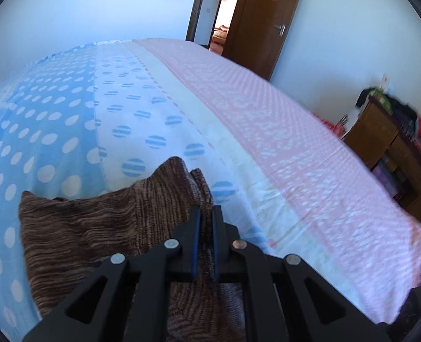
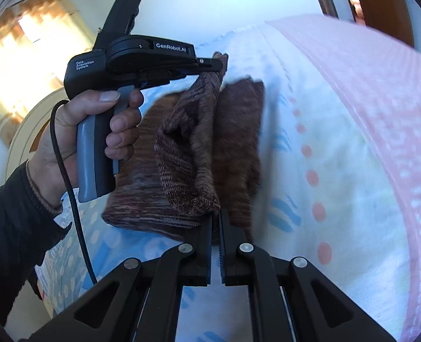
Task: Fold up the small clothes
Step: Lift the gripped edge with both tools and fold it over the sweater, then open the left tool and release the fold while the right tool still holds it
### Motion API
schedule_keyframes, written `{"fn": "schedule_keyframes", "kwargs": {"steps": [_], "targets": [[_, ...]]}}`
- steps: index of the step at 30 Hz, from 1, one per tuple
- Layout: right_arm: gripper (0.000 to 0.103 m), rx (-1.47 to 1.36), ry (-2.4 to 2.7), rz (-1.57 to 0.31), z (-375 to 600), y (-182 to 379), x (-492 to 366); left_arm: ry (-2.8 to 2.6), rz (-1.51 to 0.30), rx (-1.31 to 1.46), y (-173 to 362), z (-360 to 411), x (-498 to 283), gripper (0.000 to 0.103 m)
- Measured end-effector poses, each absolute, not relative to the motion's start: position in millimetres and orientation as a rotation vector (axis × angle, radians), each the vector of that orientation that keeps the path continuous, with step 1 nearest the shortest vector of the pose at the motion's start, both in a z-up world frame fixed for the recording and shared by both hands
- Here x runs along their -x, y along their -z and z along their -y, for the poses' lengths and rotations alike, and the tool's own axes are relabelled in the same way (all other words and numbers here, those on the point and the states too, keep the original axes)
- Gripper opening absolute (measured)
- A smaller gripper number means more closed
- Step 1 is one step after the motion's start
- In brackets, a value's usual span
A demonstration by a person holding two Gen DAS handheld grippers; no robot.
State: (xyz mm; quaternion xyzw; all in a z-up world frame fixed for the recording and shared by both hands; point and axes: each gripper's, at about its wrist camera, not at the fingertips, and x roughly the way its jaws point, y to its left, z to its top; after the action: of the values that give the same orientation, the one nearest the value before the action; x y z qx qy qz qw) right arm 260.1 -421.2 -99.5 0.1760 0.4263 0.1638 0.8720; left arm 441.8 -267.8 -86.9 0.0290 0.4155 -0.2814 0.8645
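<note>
A small brown knit garment (image 1: 91, 228) lies on the bed, part of it lifted. My left gripper (image 1: 206, 213) is shut on a bunched edge of it; it also shows in the right wrist view (image 2: 213, 67), held by a hand, pinching the far corner. My right gripper (image 2: 216, 222) is shut on the near corner of the same garment (image 2: 187, 154), whose lifted flap hangs between the two grippers above the rest of the cloth.
The bed sheet (image 1: 267, 131) has blue dotted, white and pink bands. An open brown door (image 1: 264, 22) and a wooden cabinet (image 1: 387, 142) with clutter stand past the bed's right edge. A black cable (image 2: 73, 199) hangs from the left gripper's handle.
</note>
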Motion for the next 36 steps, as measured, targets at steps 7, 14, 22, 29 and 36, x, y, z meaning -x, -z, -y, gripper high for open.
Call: {"fn": "schedule_keyframes", "kwargs": {"steps": [7, 14, 22, 29, 36], "targets": [[0.004, -0.413, -0.388, -0.93, 428, 105, -261, 0.592, -0.802, -0.129, 83, 260, -404, 0.026], [0.004, -0.33, -0.282, -0.88, 435, 89, -247, 0.515, -0.687, -0.251, 83, 194, -337, 0.069], [0.064, -0.388, -0.349, -0.773, 415, 55, -295, 0.457, -0.798, -0.11, 124, 130, -324, 0.076], [0.009, -0.329, -0.242, -0.912, 394, 72, -344, 0.465, -0.879, -0.068, 137, 121, -328, 0.084], [0.011, -0.288, -0.218, -0.924, 412, 80, -327, 0.487, -0.872, -0.022, 138, 112, -326, 0.088]]}}
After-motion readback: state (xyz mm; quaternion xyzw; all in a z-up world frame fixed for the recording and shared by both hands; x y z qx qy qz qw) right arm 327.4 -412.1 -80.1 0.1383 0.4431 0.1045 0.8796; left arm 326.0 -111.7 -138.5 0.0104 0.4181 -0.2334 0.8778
